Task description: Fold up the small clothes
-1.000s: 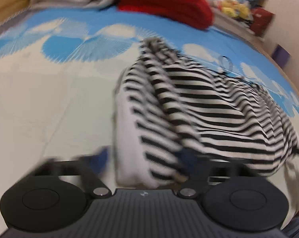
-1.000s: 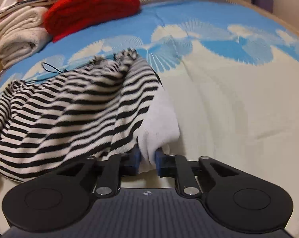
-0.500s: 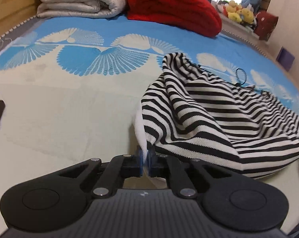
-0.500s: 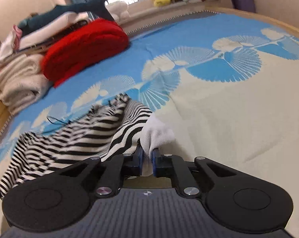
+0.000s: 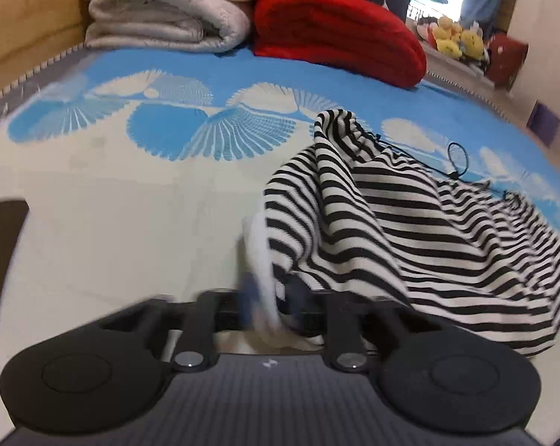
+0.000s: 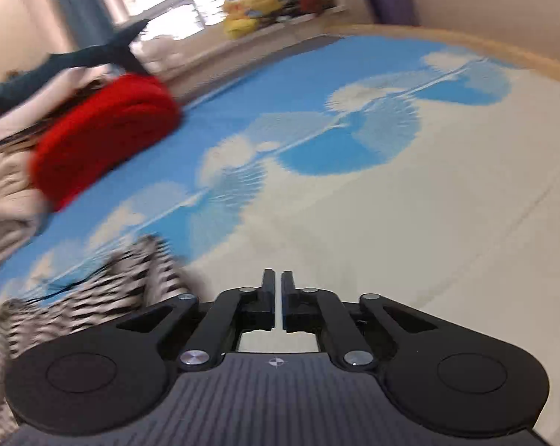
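Since half a second ago the right claw [image 6: 278, 290] has let go of the striped top [image 5: 410, 230] and swung away, jaws together and empty, while the left claw [image 5: 268, 297], blurred, has jaws parting around the white hem on the bed [image 5: 112, 223]; mid-fold, so next regrip for another fold.

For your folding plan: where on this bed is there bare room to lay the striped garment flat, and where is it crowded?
Free: the cream stretch of the bedspread right of the striped garment, out to the wooden edge; also the cream area left of it, short of the dark object. Crowded: the far end, with the cream blanket and red blanket.
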`<state>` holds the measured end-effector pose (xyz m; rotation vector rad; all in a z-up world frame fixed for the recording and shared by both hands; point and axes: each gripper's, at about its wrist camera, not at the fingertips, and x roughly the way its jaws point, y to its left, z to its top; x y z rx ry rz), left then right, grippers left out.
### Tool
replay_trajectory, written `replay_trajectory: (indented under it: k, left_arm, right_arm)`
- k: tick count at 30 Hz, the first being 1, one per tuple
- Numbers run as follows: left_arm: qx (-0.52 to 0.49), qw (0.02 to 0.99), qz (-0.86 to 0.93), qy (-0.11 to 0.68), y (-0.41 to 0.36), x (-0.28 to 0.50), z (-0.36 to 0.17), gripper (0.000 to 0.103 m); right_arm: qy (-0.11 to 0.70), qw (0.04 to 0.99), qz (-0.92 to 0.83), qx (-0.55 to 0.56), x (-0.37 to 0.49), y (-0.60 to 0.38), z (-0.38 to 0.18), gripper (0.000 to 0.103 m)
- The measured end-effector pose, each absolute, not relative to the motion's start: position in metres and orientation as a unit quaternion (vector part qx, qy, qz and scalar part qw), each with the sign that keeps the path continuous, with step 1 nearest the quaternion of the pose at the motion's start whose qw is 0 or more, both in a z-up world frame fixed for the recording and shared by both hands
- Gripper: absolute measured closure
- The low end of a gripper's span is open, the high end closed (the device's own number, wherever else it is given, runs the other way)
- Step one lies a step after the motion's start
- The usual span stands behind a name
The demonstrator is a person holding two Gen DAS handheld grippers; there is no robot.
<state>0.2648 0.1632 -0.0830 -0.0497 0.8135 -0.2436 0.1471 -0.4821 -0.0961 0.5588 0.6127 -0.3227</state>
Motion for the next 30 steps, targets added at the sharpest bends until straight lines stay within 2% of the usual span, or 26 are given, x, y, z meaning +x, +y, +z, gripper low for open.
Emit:
replay_trajectory:
  k: [1,2,3,4,5,7,8,9,10,11,13,15,16,18,21,23,24,25,26,27,28,29,30]
  left_arm:
    - [-0.034,0.91,-0.119,0.397,0.164,0.263,-0.082,0.043]
    - [-0.039,0.908,-0.125,0.399,0.164,0.261,-0.082,0.03]
    - [-0.037,0.907,-0.128,0.4,0.162,0.259,-0.083,0.024]
    - [-0.03,0.908,-0.128,0.399,0.159,0.257,-0.083,0.022]
    - [-0.02,0.907,-0.128,0.401,0.155,0.258,-0.084,0.018]
    - [-0.008,0.904,-0.128,0.407,0.145,0.262,-0.089,0.017]
    - [-0.001,0.902,-0.128,0.413,0.14,0.264,-0.092,0.018]
    - [0.013,0.902,-0.121,0.413,0.134,0.266,-0.094,0.047]
    - [0.027,0.903,-0.117,0.412,0.13,0.266,-0.095,0.08]
    - [0.04,0.902,-0.115,0.414,0.127,0.266,-0.094,0.095]
    - [0.004,0.905,-0.116,0.41,0.139,0.263,-0.087,0.095]
    - [-0.046,0.902,-0.133,0.408,0.157,0.258,-0.078,0.097]
    - [-0.054,0.901,-0.143,0.406,0.162,0.256,-0.077,0.097]
    - [-0.002,0.908,-0.12,0.401,0.161,0.256,-0.082,0.103]
    - [0.066,0.909,-0.039,0.41,0.169,0.271,-0.096,0.103]
    - [0.017,0.904,-0.031,0.425,0.187,0.28,-0.096,0.103]
    - [-0.009,0.906,-0.034,0.422,0.193,0.281,-0.092,0.102]
    - [-0.033,0.91,-0.038,0.411,0.197,0.28,-0.086,0.096]
    - [-0.052,0.913,-0.047,0.403,0.198,0.28,-0.081,0.075]
    - [-0.068,0.914,-0.059,0.395,0.195,0.28,-0.075,0.05]
    - [-0.077,0.918,-0.065,0.385,0.191,0.279,-0.069,0.042]
    - [-0.079,0.922,-0.073,0.372,0.182,0.279,-0.063,0.035]
    - [-0.075,0.926,-0.089,0.36,0.171,0.281,-0.054,0.035]
  right_arm:
    - [0.305,0.906,-0.133,0.263,0.149,-0.474,-0.097,0.065]
    - [0.317,0.906,-0.117,0.255,0.152,-0.464,-0.1,0.046]
    - [0.326,0.906,-0.107,0.248,0.155,-0.454,-0.102,0.025]
    - [0.338,0.906,-0.094,0.237,0.159,-0.443,-0.106,0.024]
    - [0.36,0.904,-0.075,0.221,0.166,-0.43,-0.112,0.025]
    - [0.394,0.899,-0.054,0.184,0.177,-0.407,-0.122,0.026]
    - [0.402,0.899,-0.055,0.166,0.181,-0.398,-0.125,0.032]
    - [0.415,0.899,-0.055,0.132,0.185,-0.386,-0.129,0.089]
    - [0.419,0.899,-0.058,0.114,0.187,-0.379,-0.129,0.089]
    - [0.404,0.905,-0.07,0.11,0.185,-0.378,-0.124,0.089]
    - [0.348,0.927,-0.093,0.11,0.173,-0.385,-0.103,0.09]
    - [0.325,0.925,-0.134,0.143,0.168,-0.405,-0.095,0.091]
    - [0.325,0.919,-0.156,0.157,0.169,-0.418,-0.096,0.091]
    - [0.334,0.911,-0.176,0.164,0.171,-0.432,-0.1,0.091]
    - [0.362,0.904,-0.169,0.155,0.18,-0.43,-0.111,0.09]
    - [0.392,0.896,-0.152,0.143,0.182,-0.423,-0.119,0.089]
    - [0.403,0.892,-0.151,0.142,0.188,-0.42,-0.121,0.084]
    - [0.408,0.889,-0.155,0.135,0.186,-0.416,-0.12,0.075]
    - [0.406,0.891,-0.162,0.125,0.184,-0.413,-0.117,0.069]
    - [0.396,0.894,-0.173,0.116,0.184,-0.414,-0.112,0.052]
    - [0.376,0.901,-0.189,0.106,0.179,-0.414,-0.105,0.04]
    - [0.353,0.908,-0.203,0.098,0.175,-0.412,-0.098,0.037]
    - [0.328,0.915,-0.213,0.094,0.171,-0.41,-0.088,0.037]
